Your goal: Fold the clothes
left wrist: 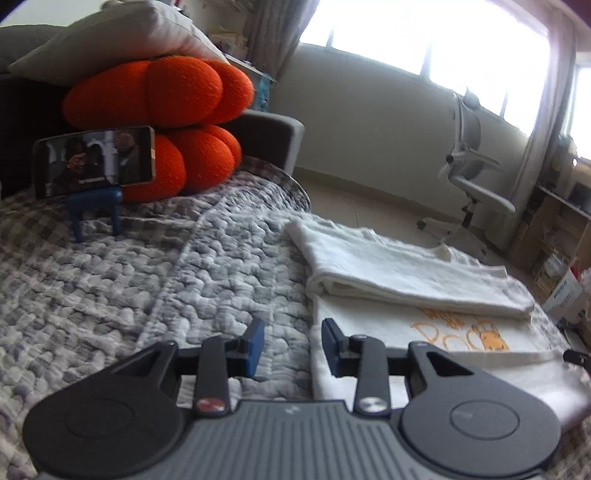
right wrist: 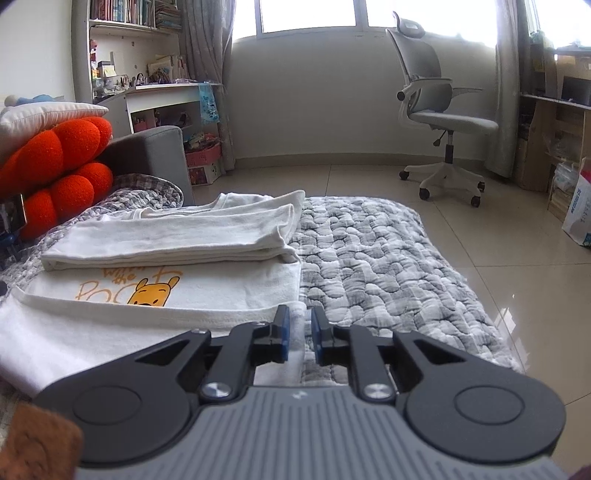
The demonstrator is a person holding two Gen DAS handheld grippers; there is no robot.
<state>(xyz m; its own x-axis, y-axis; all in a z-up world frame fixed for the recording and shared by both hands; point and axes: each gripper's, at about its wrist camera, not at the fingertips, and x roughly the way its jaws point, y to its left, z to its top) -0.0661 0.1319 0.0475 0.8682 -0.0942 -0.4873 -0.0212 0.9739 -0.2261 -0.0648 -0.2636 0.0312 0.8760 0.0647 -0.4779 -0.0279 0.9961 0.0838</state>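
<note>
Two grippers, one per view, both low over a grey-and-white quilted blanket (right wrist: 373, 258).

Left gripper (left wrist: 293, 347): bottom centre of its view, jaws spread wide with nothing between them; the near left edge of the white printed T-shirt (left wrist: 369, 332) lies in the gap, just inside the right finger.

Right gripper (right wrist: 300, 332): bottom centre of its view, jaws narrowly parted with a slim gap between the blue pads; whether they touch cloth cannot be told. The shirt's near right corner sits right at the fingertips.

T-shirt: lies flat on the blanket, its yellow bear print (right wrist: 153, 293) facing up, its near hem folded across the lower left of the right view.

Folded white garment (right wrist: 173, 236): stacked on the shirt's far half, its edges roughly parallel to the shirt's.

Open room: bare quilting to the right of the stack in the right view, and to the left of it in the left view.

Blanket edge: drops to a pale tiled floor (right wrist: 498, 236) at right.

Further back, upper left of the left view: a phone (left wrist: 94, 160) on a blue stand, an orange cushion (left wrist: 162, 92), a pale pillow (left wrist: 122, 37).

Far: a grey office chair (right wrist: 443, 110), bookshelves (right wrist: 125, 22), bright windows.
</note>
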